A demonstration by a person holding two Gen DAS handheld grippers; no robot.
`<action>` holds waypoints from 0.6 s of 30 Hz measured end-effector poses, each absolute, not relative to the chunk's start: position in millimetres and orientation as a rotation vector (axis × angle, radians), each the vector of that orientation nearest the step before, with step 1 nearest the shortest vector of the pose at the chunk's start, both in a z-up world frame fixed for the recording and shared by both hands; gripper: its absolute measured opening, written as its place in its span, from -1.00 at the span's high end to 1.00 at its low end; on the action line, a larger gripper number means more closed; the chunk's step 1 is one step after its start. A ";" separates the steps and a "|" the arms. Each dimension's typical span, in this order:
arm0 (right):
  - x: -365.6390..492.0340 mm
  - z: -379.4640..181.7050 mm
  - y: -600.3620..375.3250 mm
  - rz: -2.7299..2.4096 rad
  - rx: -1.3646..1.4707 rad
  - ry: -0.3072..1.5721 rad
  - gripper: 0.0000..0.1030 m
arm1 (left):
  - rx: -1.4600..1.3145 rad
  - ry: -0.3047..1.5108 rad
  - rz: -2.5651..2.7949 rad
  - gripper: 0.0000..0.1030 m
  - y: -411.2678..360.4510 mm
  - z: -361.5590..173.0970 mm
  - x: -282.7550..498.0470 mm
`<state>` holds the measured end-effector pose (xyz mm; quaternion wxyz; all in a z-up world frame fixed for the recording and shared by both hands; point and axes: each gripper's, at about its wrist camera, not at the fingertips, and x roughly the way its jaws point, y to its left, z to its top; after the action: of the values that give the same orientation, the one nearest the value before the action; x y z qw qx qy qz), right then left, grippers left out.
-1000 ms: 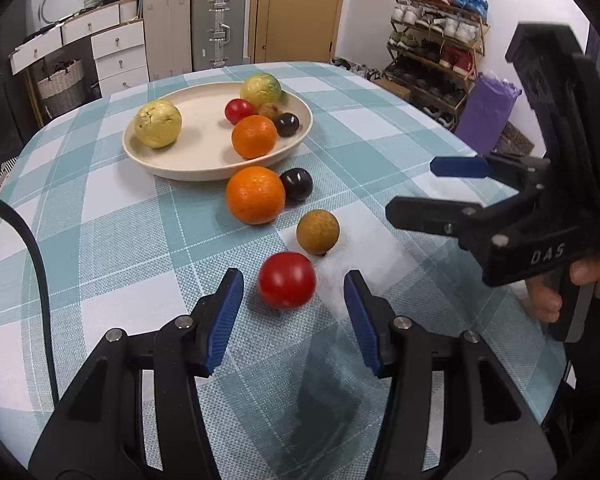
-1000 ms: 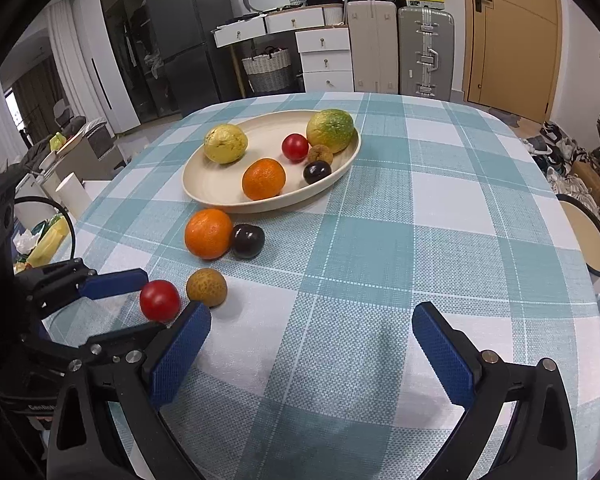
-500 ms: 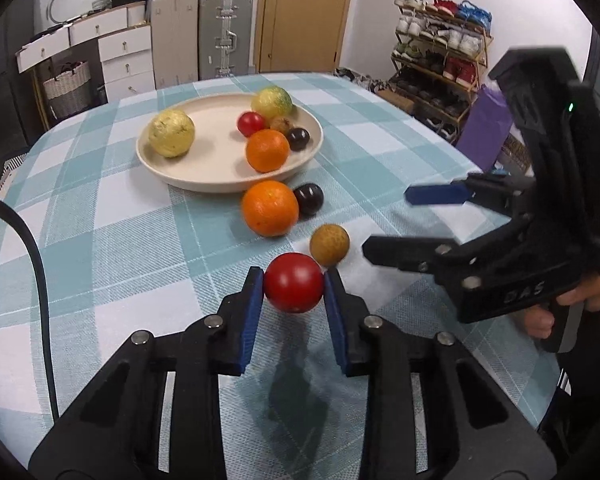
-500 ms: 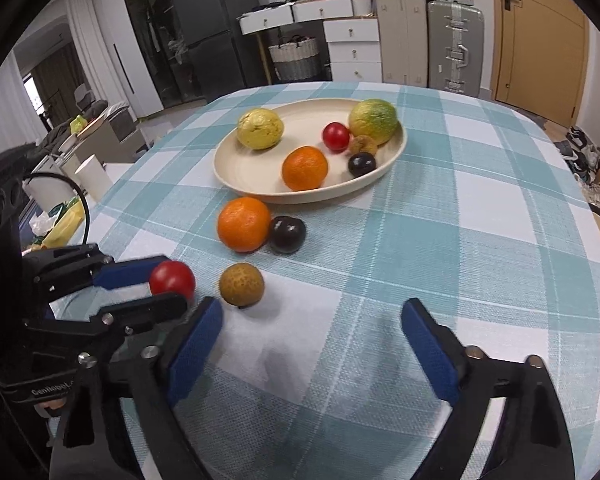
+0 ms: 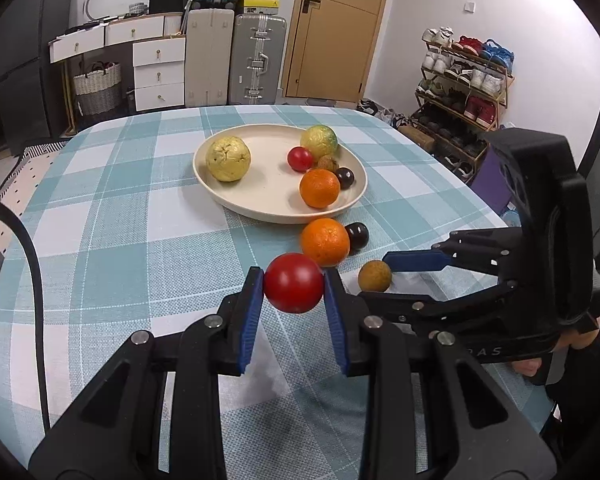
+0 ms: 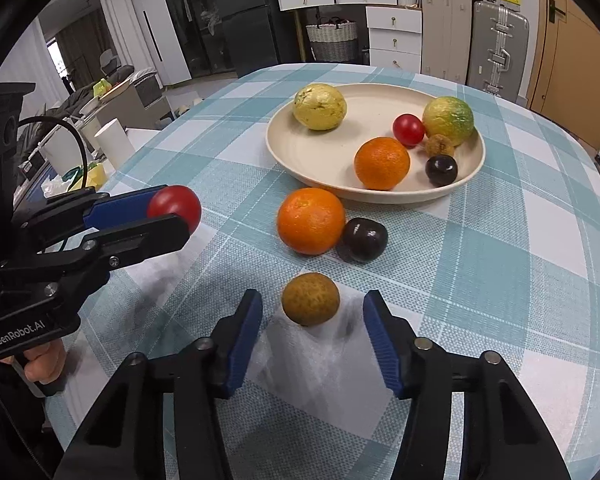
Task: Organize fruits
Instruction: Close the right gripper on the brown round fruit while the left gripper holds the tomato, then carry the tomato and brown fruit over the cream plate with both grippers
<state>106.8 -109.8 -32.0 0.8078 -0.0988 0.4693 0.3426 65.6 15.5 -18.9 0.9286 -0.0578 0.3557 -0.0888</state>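
My left gripper is shut on a red tomato, lifted just off the checked tablecloth; the same tomato shows at the left of the right wrist view. My right gripper straddles a small brown fruit on the cloth. Its jaws are closing, and a gap still shows between each blue pad and the fruit. Beyond lie an orange and a dark plum. The cream plate holds a yellow fruit, a green-yellow fruit, an orange, a tomato, a plum and a small brown fruit.
The round table's edge curves close on the right. Drawers and suitcases stand behind it, a shoe rack to the right. A white cup sits on a side surface at left. A person's hand grips the left tool.
My left gripper closed on the red tomato and raised it toward the plate. My right gripper moved left over the small brown fruit while its jaws narrowed.
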 end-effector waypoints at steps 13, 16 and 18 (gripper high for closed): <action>108.3 -26.9 -114.5 0.739 -0.199 0.971 0.43 | -0.095 0.695 -0.145 0.46 14.5 -15.2 66.4; 108.3 -18.2 -120.0 0.737 -0.182 0.942 0.43 | -0.102 0.690 -0.149 0.46 15.6 -13.5 68.3; 108.2 -11.4 -124.1 0.734 -0.170 0.915 0.43 | -0.112 0.681 -0.152 0.46 17.0 -11.4 68.4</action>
<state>108.2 -124.1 -11.4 0.8294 -0.0801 0.4312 0.3460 68.4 17.0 -11.4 0.9382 -0.0549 0.3336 -0.0743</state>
